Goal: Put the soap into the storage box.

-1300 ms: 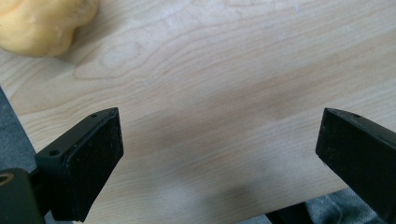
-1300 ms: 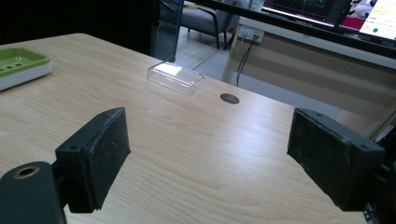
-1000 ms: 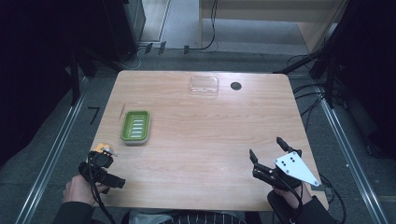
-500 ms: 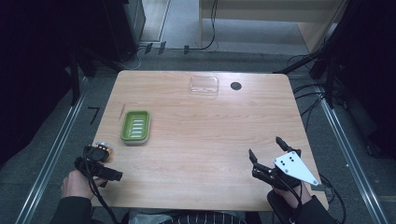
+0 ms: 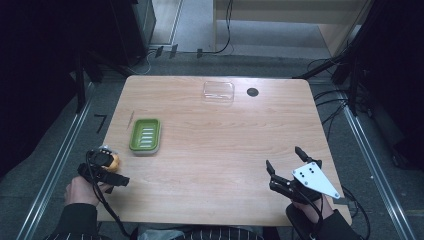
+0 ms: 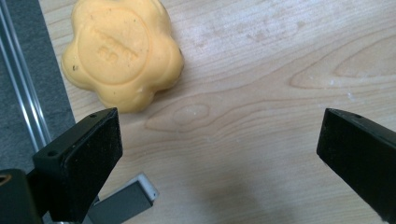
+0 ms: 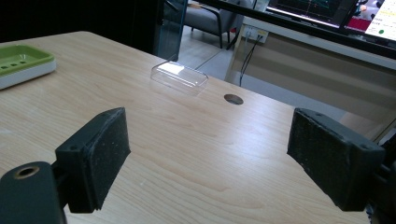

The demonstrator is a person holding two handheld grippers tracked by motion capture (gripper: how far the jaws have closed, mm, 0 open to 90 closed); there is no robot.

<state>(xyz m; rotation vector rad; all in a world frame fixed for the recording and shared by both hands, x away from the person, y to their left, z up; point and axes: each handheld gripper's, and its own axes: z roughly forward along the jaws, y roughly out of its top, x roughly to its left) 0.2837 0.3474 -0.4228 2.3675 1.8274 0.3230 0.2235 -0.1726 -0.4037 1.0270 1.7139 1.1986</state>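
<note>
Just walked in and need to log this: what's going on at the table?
A person holds a gripper in each hand. The left gripper is open above a yellow flower-shaped soap at the table's left edge, not touching it. A green soap dish lies nearby, empty. The right gripper waits open near the front right, holding nothing. A clear lid lies at the far side.
</note>
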